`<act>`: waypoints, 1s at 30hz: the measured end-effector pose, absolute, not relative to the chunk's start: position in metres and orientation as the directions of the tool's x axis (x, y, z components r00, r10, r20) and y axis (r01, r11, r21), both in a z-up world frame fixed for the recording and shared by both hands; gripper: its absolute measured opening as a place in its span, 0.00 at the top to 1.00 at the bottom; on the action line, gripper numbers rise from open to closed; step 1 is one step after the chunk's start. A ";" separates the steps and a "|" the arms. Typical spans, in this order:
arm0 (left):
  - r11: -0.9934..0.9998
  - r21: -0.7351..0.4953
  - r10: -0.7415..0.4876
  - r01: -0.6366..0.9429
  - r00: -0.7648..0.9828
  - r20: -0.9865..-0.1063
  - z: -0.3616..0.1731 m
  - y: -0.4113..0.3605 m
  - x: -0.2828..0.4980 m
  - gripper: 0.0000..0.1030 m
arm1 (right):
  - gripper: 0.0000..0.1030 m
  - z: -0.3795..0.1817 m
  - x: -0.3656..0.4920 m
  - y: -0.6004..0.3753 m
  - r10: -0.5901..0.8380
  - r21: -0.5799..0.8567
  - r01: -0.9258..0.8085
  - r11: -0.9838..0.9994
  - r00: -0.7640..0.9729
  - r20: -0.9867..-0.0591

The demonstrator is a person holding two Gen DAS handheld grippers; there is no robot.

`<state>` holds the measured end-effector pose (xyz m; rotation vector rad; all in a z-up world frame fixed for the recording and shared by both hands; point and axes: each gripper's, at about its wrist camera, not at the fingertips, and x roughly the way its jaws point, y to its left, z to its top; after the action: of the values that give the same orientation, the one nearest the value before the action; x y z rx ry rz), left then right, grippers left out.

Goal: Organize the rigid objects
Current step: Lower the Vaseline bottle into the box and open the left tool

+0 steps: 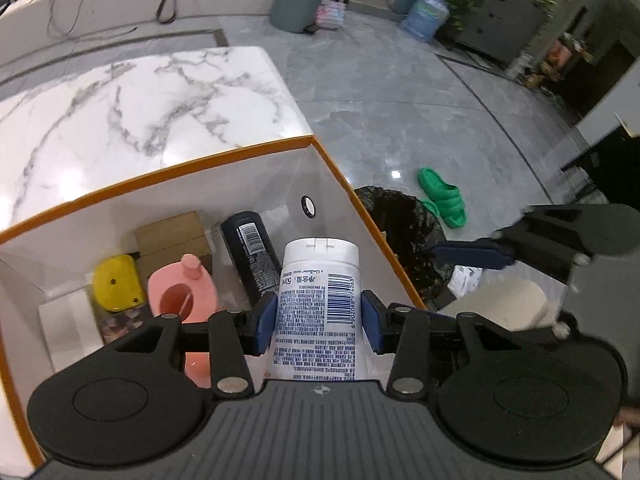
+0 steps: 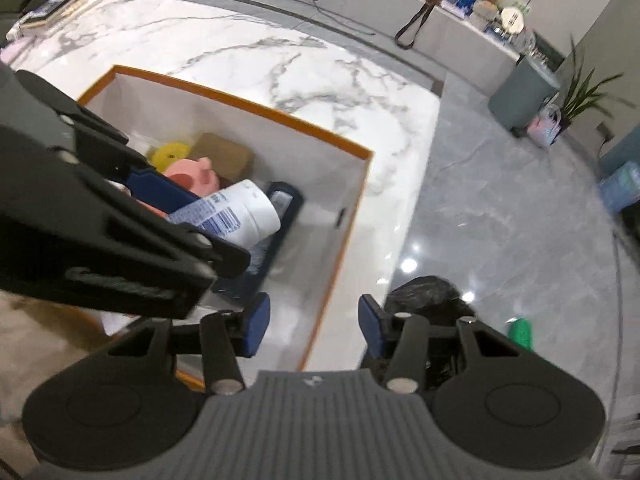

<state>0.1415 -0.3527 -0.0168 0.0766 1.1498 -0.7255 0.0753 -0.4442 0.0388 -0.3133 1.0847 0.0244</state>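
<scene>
blue pads of the left gripper (image 1: 319,316) clamp a white bottle (image 1: 318,304) above the orange-rimmed box (image 1: 240,148); its base is hidden behind the gripper body. inside lie a black bottle (image 1: 252,252), pink jug (image 1: 184,288), yellow piece (image 1: 116,280) and brown carton (image 1: 172,236), partly covered. the right gripper (image 2: 314,324) stands apart, empty, over the box's near edge; its view is blurred.

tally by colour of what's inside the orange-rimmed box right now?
White: 1, bottle held in the left claw
Black: 1, bottle
Pink: 1, jug
Yellow: 1, yellow item
Brown: 1, carton
Total: 5
</scene>
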 end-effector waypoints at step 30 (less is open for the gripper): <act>0.825 -0.411 -0.468 0.389 0.062 -0.881 -0.070 -0.379 0.166 0.50 | 0.48 0.001 0.087 -0.460 -0.120 -0.205 -0.180 0.962 0.393 -0.912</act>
<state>0.1657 -0.3789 -0.0696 -0.0711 1.3627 -0.6486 0.0873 -0.4599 0.0011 -0.2900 1.1715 0.0384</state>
